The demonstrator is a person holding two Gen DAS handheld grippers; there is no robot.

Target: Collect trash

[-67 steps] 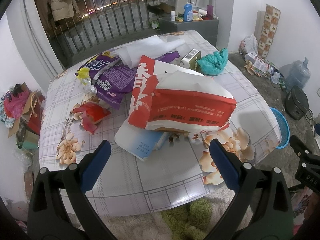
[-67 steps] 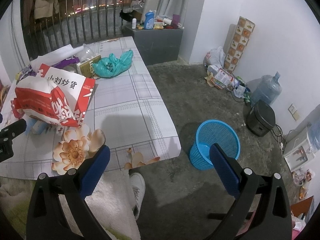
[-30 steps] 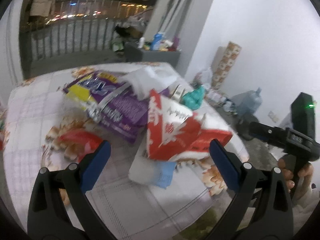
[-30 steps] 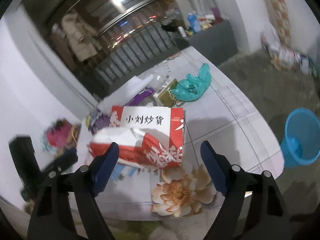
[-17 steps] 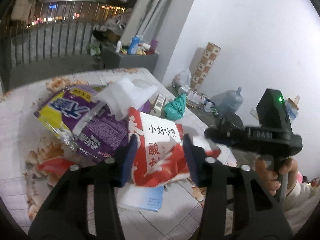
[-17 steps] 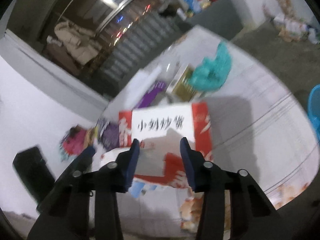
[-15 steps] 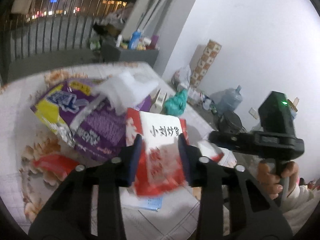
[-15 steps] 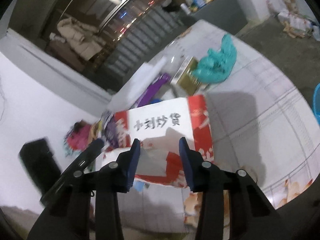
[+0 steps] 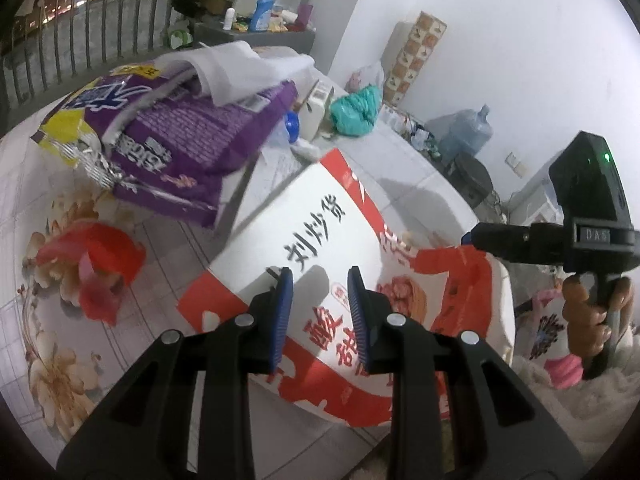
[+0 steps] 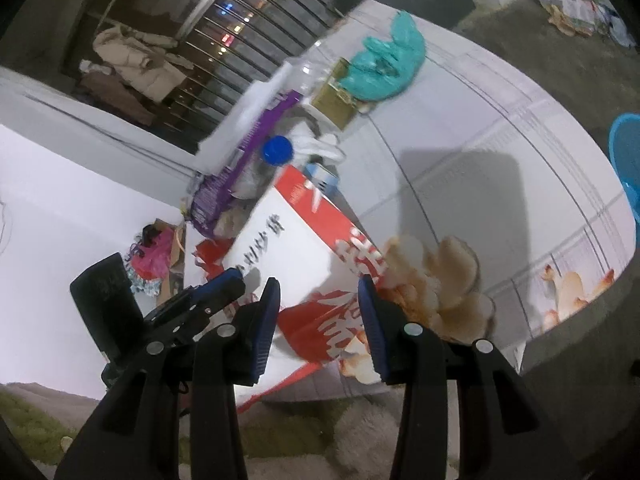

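None of the trash is collected yet: I hold both half-closed, empty grippers, left [image 9: 319, 280] and right [image 10: 319, 289], over the red-and-white bag [image 9: 352, 256] on the littered table [image 10: 500, 128], far from the blue basket [image 10: 626, 160].

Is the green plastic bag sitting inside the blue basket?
No, the green plastic bag lies on the table, while the blue basket stands on the floor beside it.

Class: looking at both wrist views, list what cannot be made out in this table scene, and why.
- Red-and-white paper snack bag: its contents, hidden by its own walls.
- Left tongs: whether the pads touch the bag; they overlap it.
- Blue plastic basket: cut off by the right wrist view's edge.
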